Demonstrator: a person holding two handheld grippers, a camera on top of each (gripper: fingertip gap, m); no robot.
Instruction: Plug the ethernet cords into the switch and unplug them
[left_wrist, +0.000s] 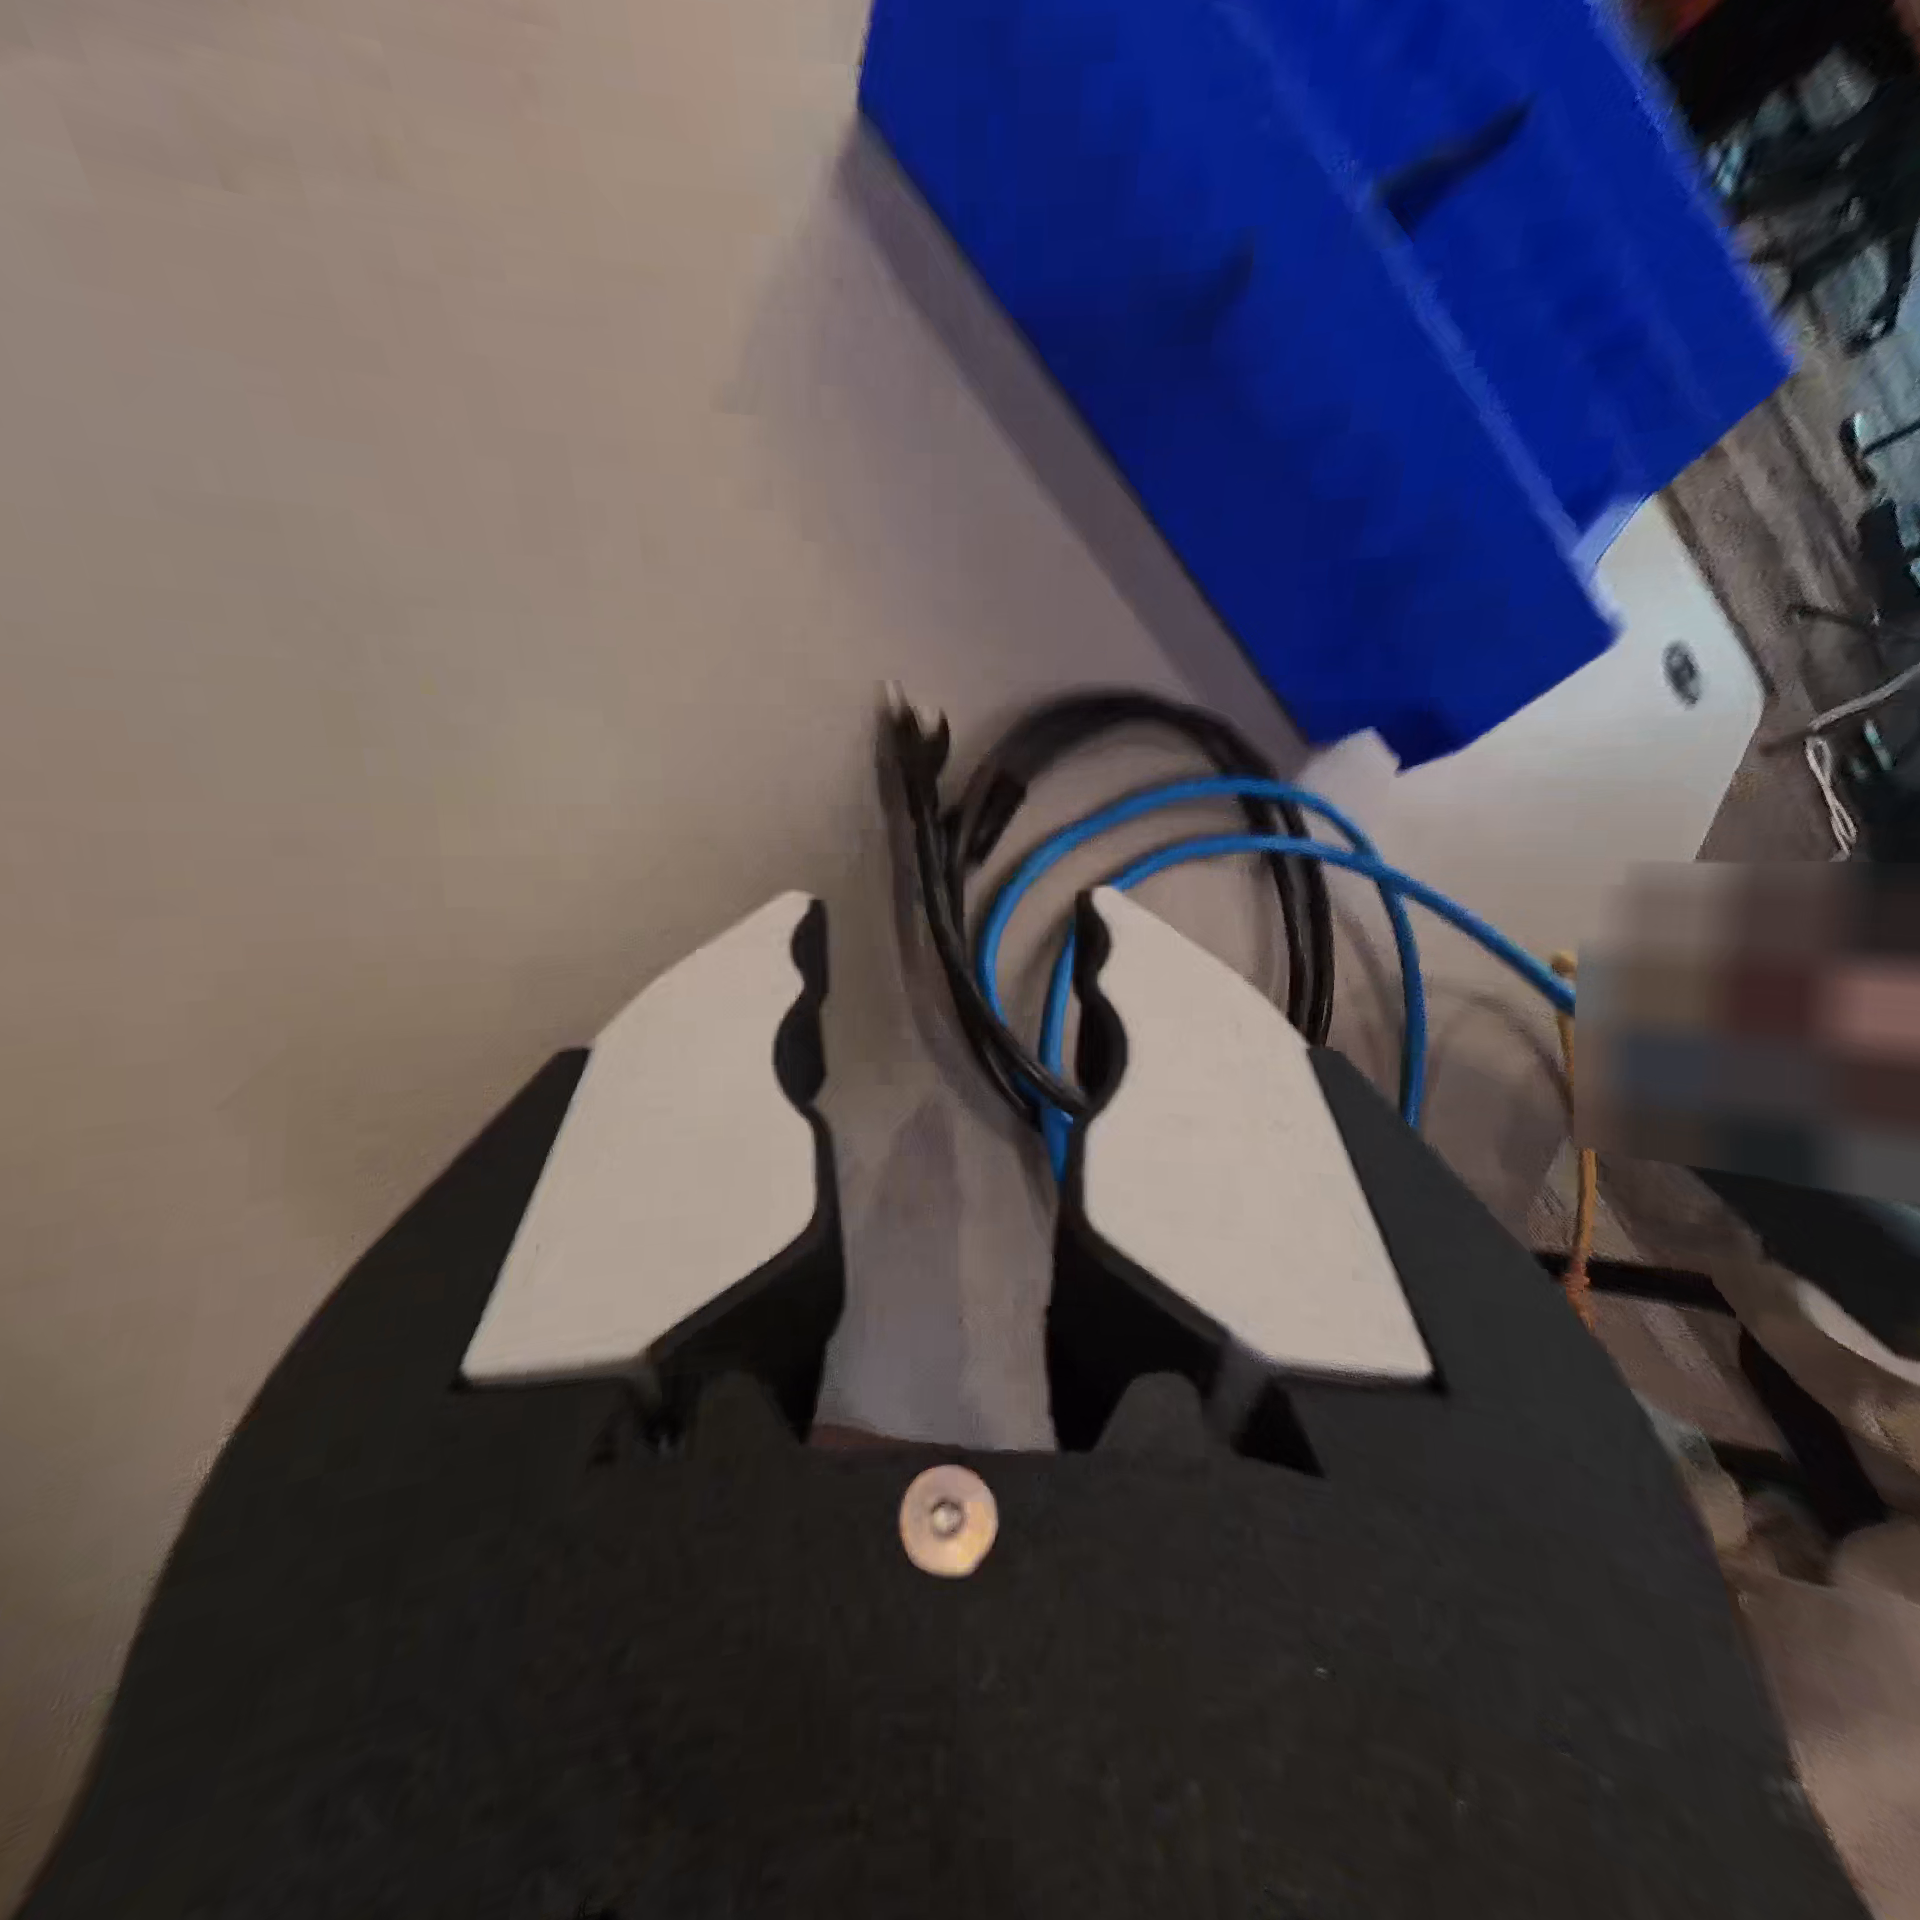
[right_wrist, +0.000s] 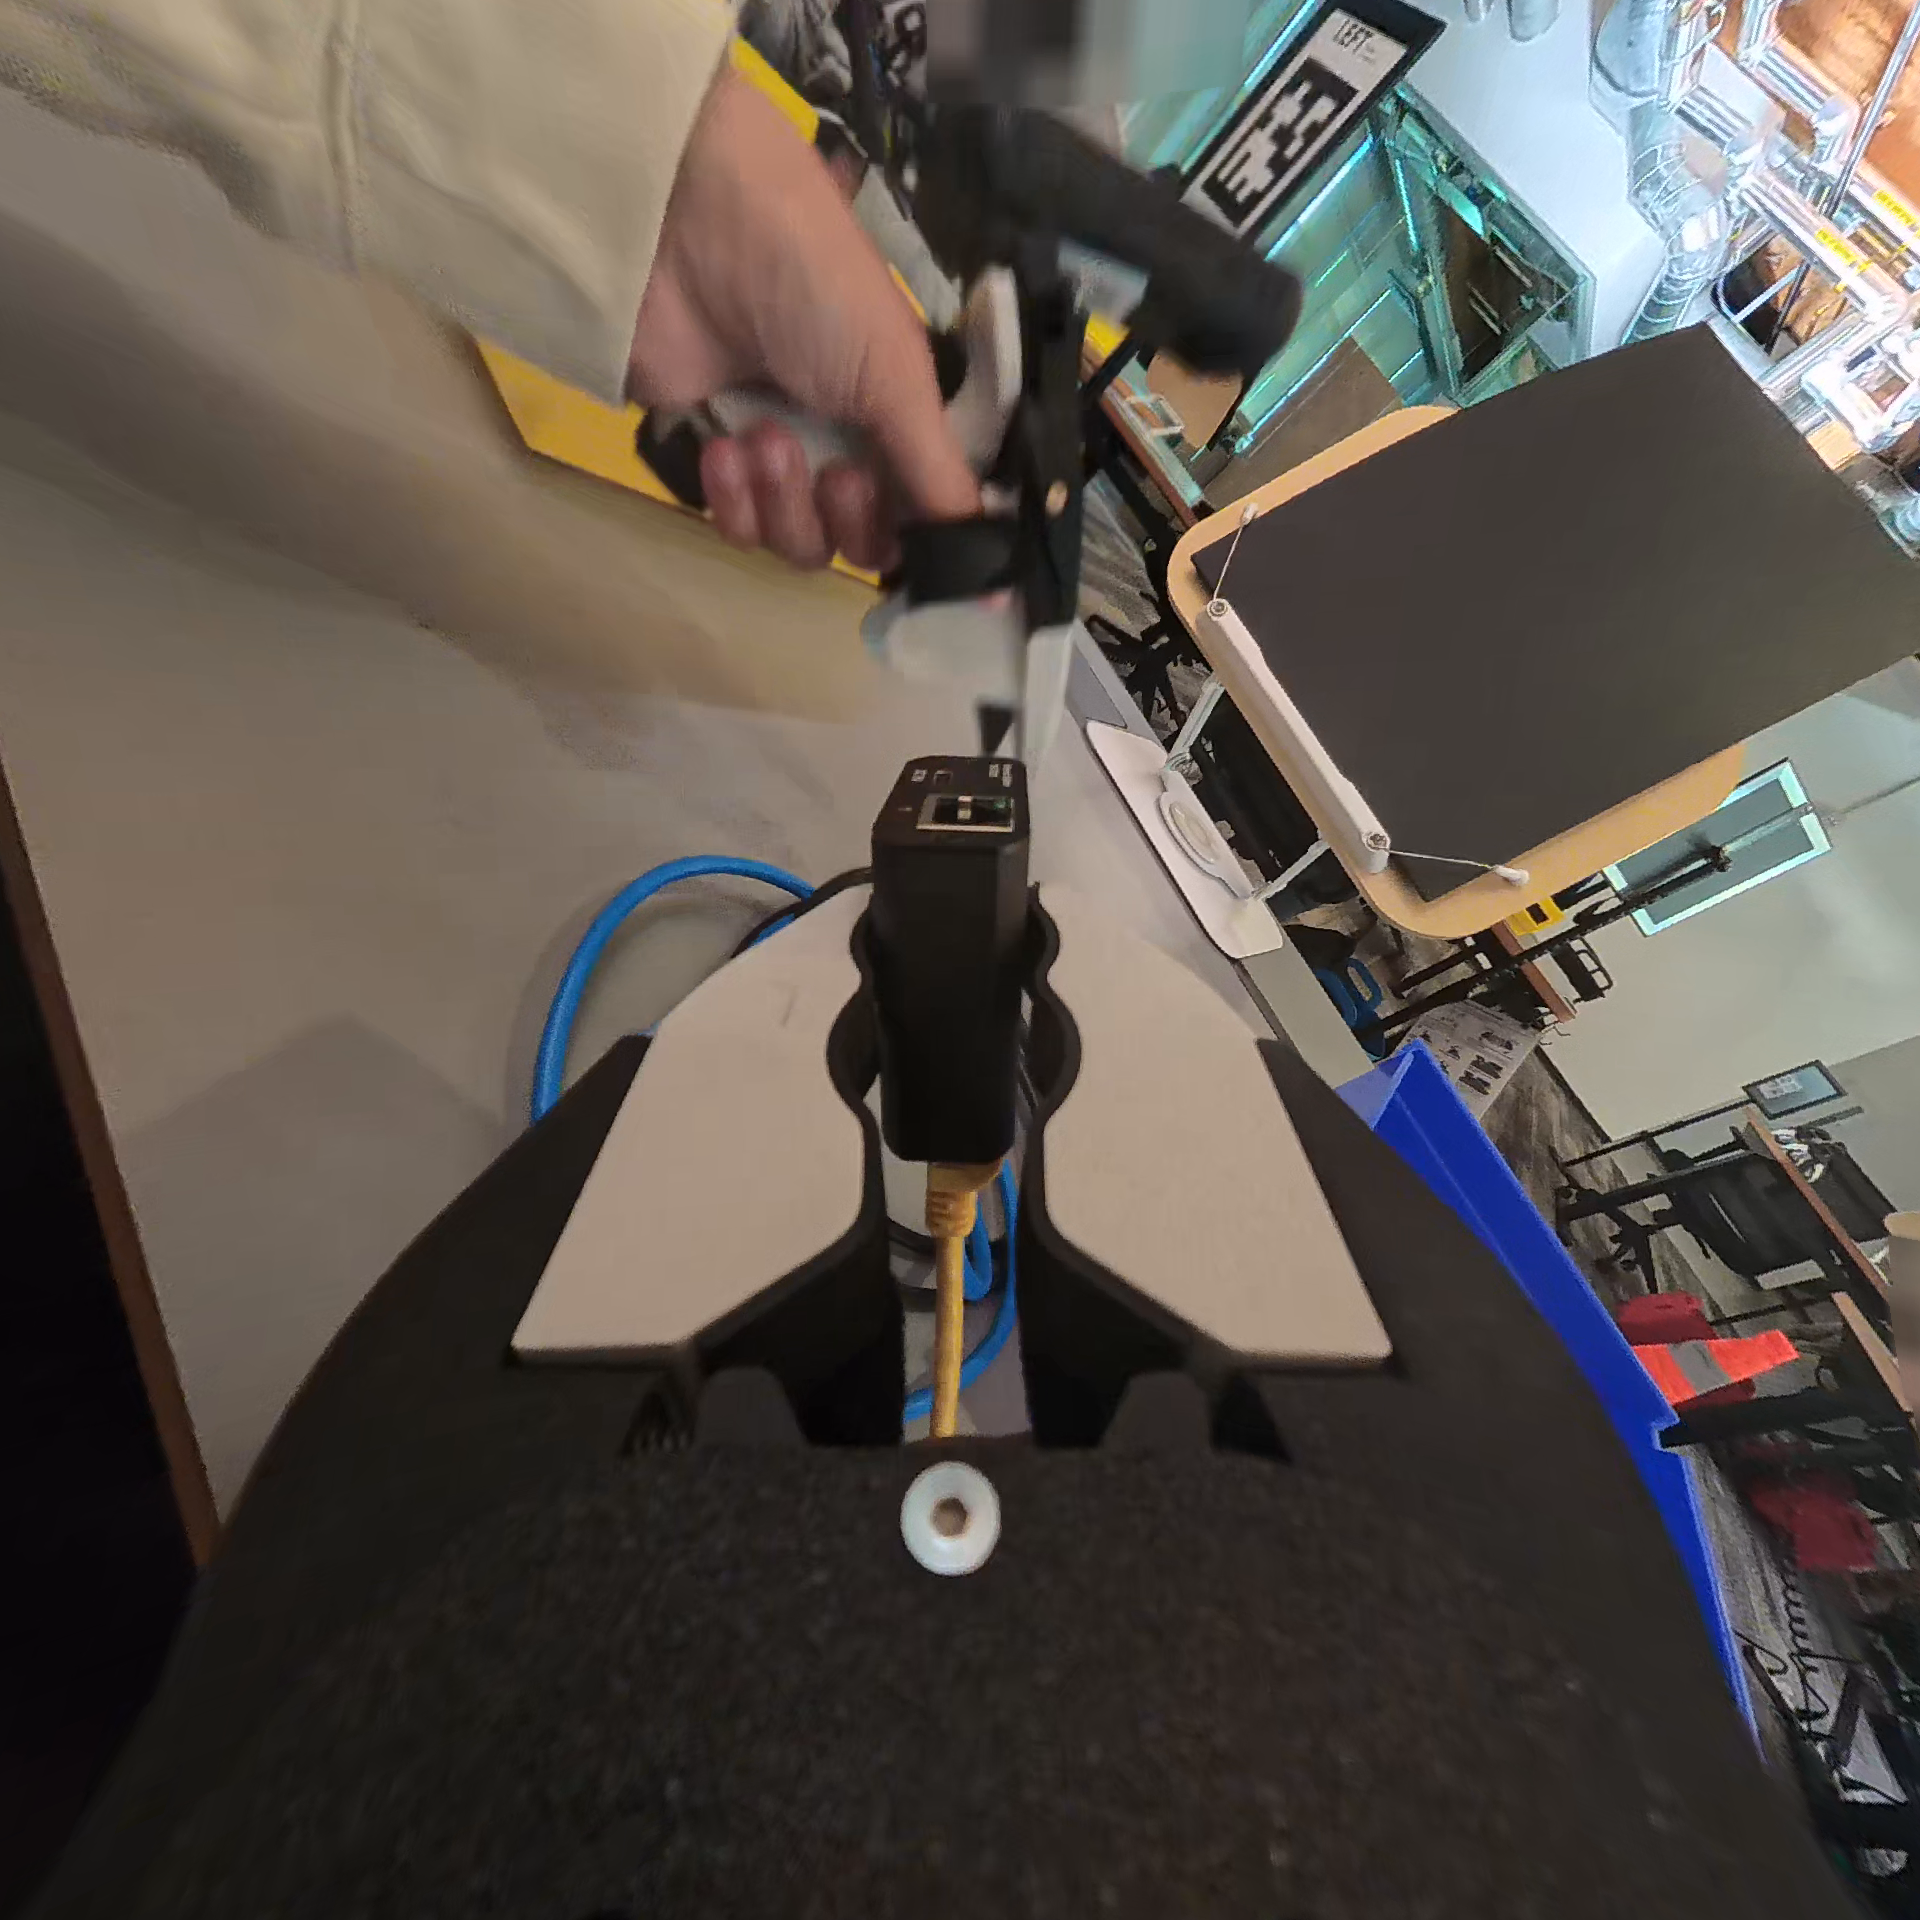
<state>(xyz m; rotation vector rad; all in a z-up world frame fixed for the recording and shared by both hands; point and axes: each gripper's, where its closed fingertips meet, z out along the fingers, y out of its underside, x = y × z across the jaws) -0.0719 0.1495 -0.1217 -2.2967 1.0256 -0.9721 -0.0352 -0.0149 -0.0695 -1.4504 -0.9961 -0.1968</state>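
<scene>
Left wrist view
Left gripper (left_wrist: 951, 925): jaws parted, holding nothing.
Black cord (left_wrist: 1288, 831): coiled on the table (left_wrist: 364, 520), just ahead of the tips.
Blue cord (left_wrist: 1195, 831): looped with it, near the blue bin (left_wrist: 1299, 312).

Right wrist view
Right gripper (right_wrist: 951, 935): jaws clamped on the switch (right_wrist: 948, 987), held off the table.
Yellow cord (right_wrist: 951, 1278): plugged into the switch's near end.
Far port: empty.
Hand (right_wrist: 790, 353): grips the other gripper, beyond the switch.
</scene>
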